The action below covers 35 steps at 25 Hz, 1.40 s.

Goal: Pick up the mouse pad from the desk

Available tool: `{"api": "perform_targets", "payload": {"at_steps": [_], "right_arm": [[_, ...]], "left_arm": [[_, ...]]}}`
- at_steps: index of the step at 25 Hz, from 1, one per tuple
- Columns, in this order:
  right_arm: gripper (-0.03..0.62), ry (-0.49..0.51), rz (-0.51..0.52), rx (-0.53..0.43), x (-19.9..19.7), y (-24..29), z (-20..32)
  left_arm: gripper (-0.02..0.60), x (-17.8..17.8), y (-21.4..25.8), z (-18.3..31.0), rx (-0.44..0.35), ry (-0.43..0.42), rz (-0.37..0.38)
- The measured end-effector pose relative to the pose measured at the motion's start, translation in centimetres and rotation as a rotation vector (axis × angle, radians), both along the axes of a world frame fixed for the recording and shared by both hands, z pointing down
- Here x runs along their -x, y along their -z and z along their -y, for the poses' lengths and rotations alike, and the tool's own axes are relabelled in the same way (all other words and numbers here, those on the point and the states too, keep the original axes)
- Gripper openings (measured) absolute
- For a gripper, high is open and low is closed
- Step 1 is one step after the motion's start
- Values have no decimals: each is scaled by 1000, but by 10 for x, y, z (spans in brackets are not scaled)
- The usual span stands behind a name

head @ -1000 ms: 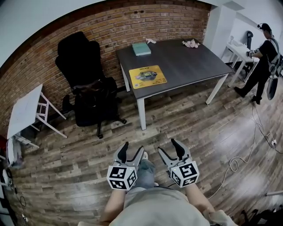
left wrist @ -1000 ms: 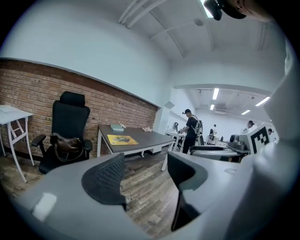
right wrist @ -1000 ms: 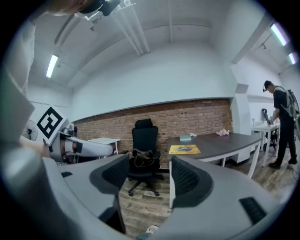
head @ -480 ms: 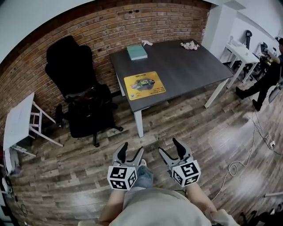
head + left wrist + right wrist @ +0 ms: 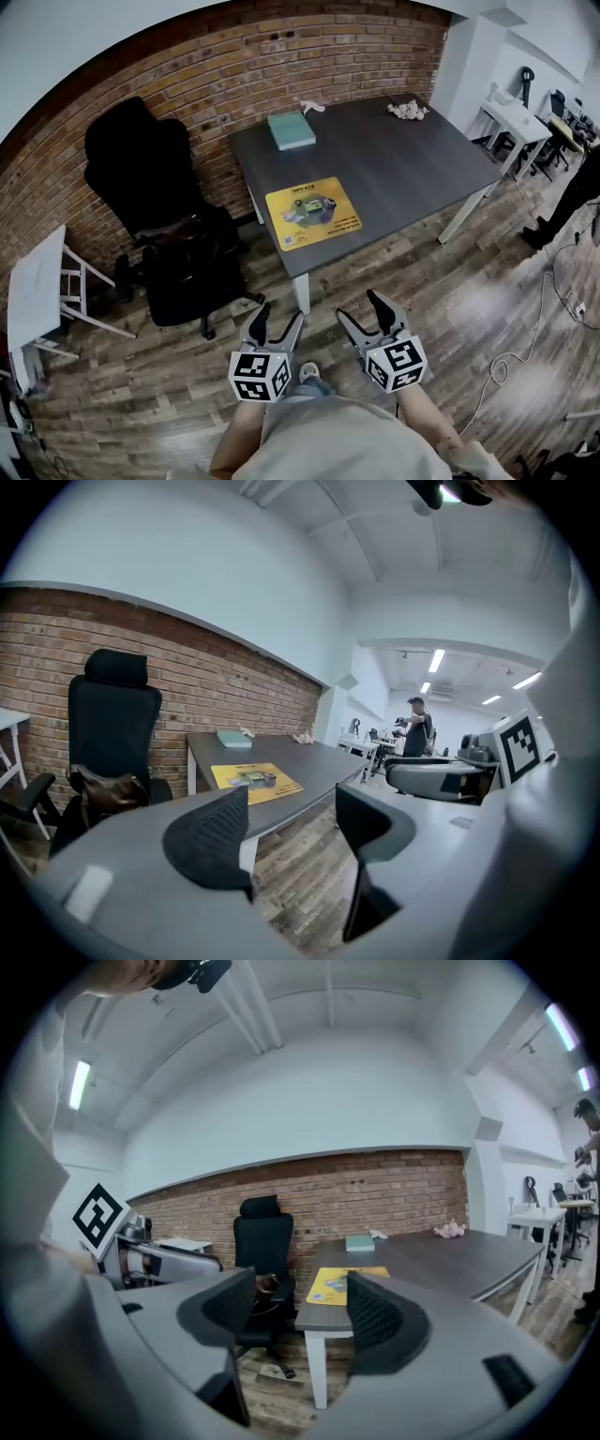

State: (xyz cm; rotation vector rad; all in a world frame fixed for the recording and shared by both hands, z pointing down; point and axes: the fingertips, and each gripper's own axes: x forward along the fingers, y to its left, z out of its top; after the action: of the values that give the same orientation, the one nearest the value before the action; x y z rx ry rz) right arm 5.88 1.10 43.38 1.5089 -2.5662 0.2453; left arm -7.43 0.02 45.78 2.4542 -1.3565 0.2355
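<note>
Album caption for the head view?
Both open, left gripper and right gripper face a desk holding a yellow mouse pad.

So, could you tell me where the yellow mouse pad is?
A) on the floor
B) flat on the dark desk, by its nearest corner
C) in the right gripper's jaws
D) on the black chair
B: the mouse pad lies flat on the desk beside its near corner, untouched.

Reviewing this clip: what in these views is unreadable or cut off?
- Mouse pad print: too small in the head view; a jaw overlaps it in the right gripper view.
- Pink clump at the desk corner: too small to identify.
- Person: cut off by the head view's right edge.
</note>
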Motion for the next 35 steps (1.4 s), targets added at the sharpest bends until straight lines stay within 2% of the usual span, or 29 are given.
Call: {"api": "perform_targets", "payload": {"at_steps": [9,17,26,35], "right_arm": [[302,-33,-5,5,15,-5,84],[302,-56,-5,44,19,-15,131],[296,-49,-18,101,10,-37,170],[296,-16,-57,132,-12,-59,250]], "left_arm": [[279,17,-7,87,2,-22,9],[279,18,-20,138,28,-41,5],[279,12,-49,185,98,-30,1],[279,-2,-89,244,171,-2,24]]}}
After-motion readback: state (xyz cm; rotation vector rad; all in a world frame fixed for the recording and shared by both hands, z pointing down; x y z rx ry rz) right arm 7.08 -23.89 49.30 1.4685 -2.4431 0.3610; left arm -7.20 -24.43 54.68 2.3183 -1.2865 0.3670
